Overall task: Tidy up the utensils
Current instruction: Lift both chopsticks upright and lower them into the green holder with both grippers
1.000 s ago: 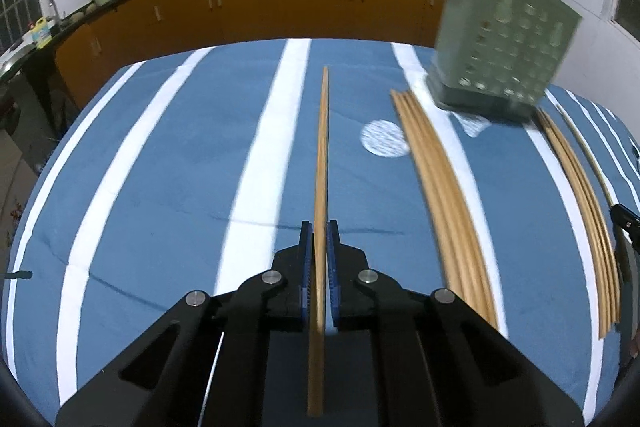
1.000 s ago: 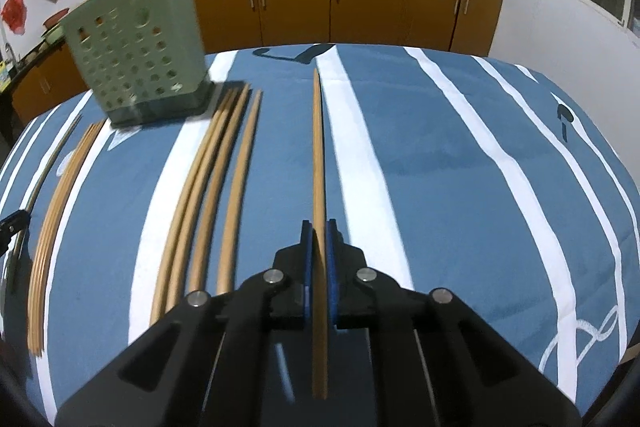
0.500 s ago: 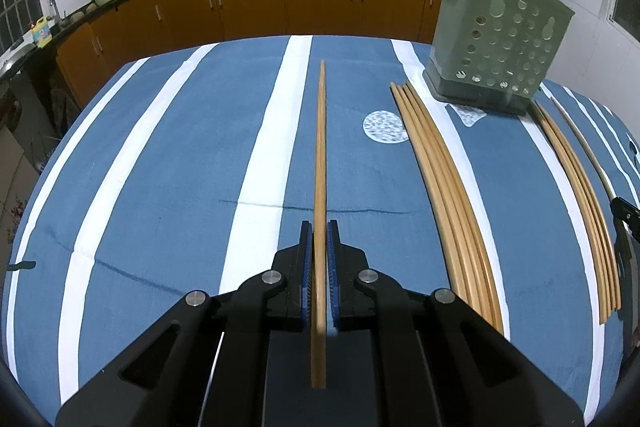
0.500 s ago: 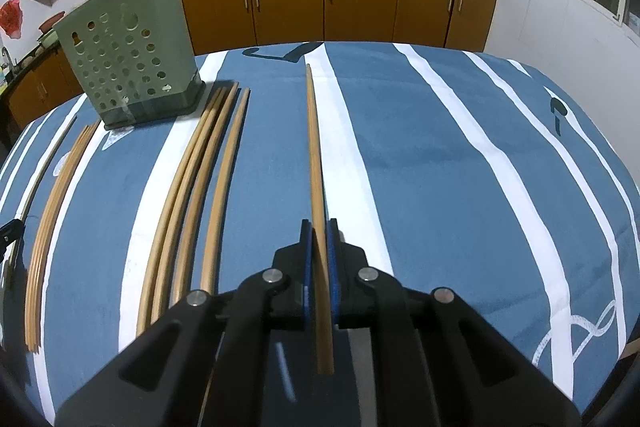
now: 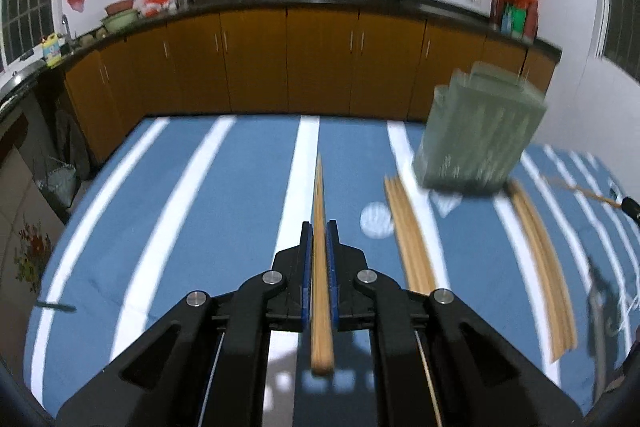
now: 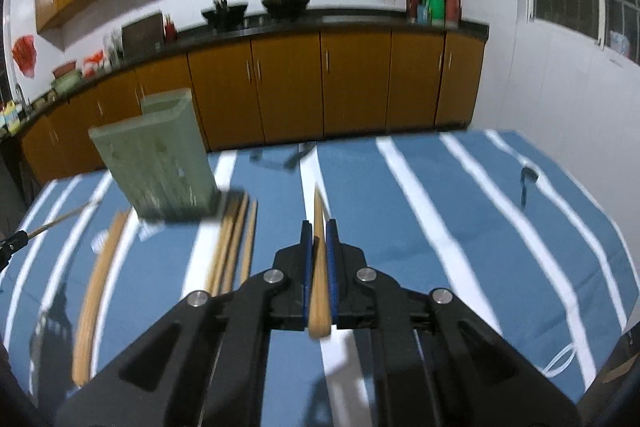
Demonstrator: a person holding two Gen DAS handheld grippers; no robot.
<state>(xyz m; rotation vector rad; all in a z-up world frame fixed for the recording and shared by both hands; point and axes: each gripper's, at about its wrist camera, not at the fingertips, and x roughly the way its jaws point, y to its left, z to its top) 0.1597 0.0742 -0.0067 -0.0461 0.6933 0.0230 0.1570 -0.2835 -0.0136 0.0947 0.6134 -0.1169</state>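
Observation:
My left gripper (image 5: 319, 227) is shut on a wooden chopstick (image 5: 320, 259) that points forward, lifted above the table. My right gripper (image 6: 319, 227) is shut on another wooden chopstick (image 6: 319, 267), also lifted. The green perforated utensil holder (image 5: 480, 135) stands at the right in the left wrist view and at the left in the right wrist view (image 6: 156, 163). Bundles of chopsticks (image 5: 408, 235) lie on the blue striped cloth beside the holder, and more show in the right wrist view (image 6: 236, 239).
The table is covered by a blue cloth with white stripes (image 5: 200, 207). Orange kitchen cabinets (image 5: 320, 59) with a dark counter stand beyond the table's far edge. Another chopstick bundle (image 6: 96, 291) lies left of the holder. The other gripper's tip (image 5: 630, 205) shows at the right edge.
Both grippers have tilted up and risen with their chopsticks, so the cabinets and wall fill more of each view. The holder and bundles stay in place.

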